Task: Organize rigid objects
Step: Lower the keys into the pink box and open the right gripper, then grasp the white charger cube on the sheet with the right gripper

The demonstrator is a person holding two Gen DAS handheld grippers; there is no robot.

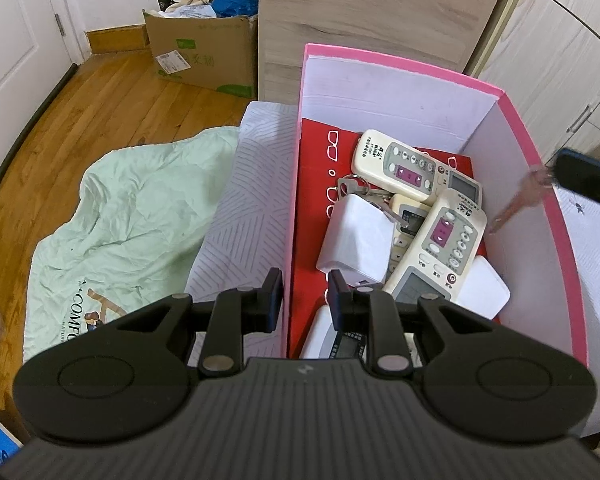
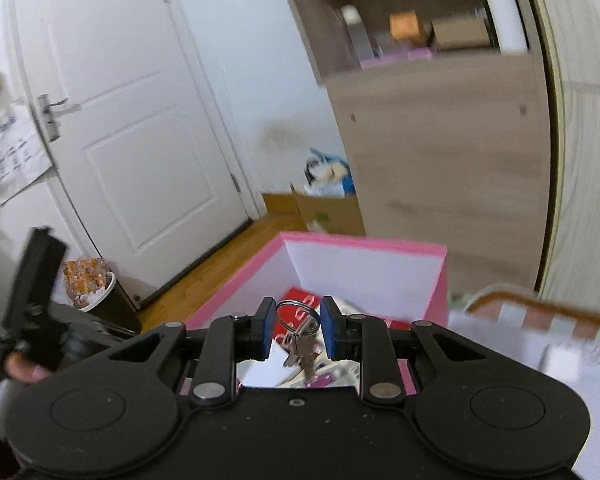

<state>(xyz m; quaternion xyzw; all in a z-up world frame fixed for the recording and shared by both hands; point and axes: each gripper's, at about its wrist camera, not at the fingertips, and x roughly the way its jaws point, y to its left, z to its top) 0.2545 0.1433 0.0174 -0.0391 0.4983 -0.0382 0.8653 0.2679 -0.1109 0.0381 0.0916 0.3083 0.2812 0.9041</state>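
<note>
Pink box of remotes and keys, one gripper on its wall, one above it.

Around the pink cardboard box lie a mint-green quilt at left, a brown carton at upper left and a wood-grain cabinet behind. Inside, over a red liner, sit cream remote controls, a white charger block and a silver key ring. The left gripper fingers clamp the box's near pink wall. The right gripper fingers stand slightly apart; a ringed key bunch shows between them, though whether it is gripped I cannot tell.
</note>
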